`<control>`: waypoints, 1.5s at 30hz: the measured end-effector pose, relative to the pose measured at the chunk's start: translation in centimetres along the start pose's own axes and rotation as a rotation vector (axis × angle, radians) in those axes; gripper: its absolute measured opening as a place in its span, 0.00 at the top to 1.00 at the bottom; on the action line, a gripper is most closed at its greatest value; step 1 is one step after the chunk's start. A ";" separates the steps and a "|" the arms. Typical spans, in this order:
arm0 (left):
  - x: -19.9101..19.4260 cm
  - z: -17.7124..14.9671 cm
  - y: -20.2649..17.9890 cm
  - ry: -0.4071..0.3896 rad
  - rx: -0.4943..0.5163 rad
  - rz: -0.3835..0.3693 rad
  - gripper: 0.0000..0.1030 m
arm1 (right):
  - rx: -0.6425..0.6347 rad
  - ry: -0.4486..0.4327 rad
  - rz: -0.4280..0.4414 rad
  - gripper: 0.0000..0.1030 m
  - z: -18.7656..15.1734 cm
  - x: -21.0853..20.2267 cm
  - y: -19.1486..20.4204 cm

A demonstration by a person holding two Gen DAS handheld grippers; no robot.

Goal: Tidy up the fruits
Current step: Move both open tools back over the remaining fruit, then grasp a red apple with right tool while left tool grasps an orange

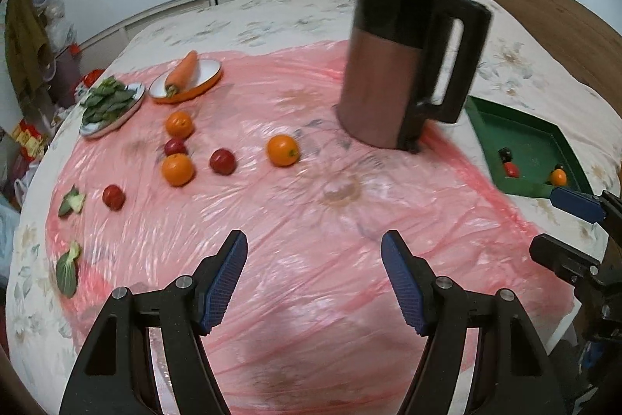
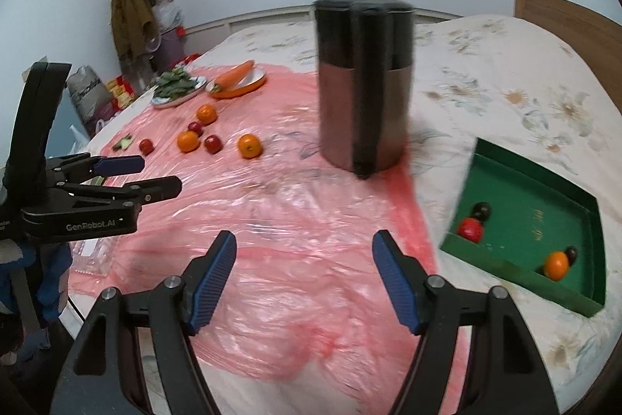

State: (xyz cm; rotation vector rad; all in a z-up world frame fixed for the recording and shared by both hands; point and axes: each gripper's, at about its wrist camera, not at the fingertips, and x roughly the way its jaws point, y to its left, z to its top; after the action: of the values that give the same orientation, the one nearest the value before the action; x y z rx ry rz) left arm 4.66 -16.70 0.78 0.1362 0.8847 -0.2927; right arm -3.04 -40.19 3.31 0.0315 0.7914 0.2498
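Observation:
Three oranges (image 1: 282,150) (image 1: 178,169) (image 1: 179,124) and three small red fruits (image 1: 222,161) (image 1: 114,196) (image 1: 175,146) lie on the pink plastic sheet (image 1: 311,220) at the left. A green tray (image 2: 544,220) at the right holds a red fruit (image 2: 470,229), an orange (image 2: 556,265) and two dark fruits (image 2: 482,209). My left gripper (image 1: 314,279) is open and empty over the sheet. My right gripper (image 2: 304,279) is open and empty, left of the tray.
A tall brown-and-black kettle (image 1: 400,65) stands between the fruit and the tray. An orange plate with a carrot (image 1: 182,72) and a plate of greens (image 1: 110,100) sit at the far left. Loose leaves (image 1: 68,267) lie near the left edge.

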 end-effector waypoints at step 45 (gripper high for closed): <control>14.0 5.4 18.7 0.159 -0.312 0.061 0.39 | -0.352 0.154 0.248 0.28 10.8 23.8 13.1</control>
State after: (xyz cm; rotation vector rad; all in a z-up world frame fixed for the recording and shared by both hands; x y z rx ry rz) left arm 22.80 -2.94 -6.78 -0.1041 1.0705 -0.0853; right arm 17.88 -21.26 -4.18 -0.2251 0.8877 0.6298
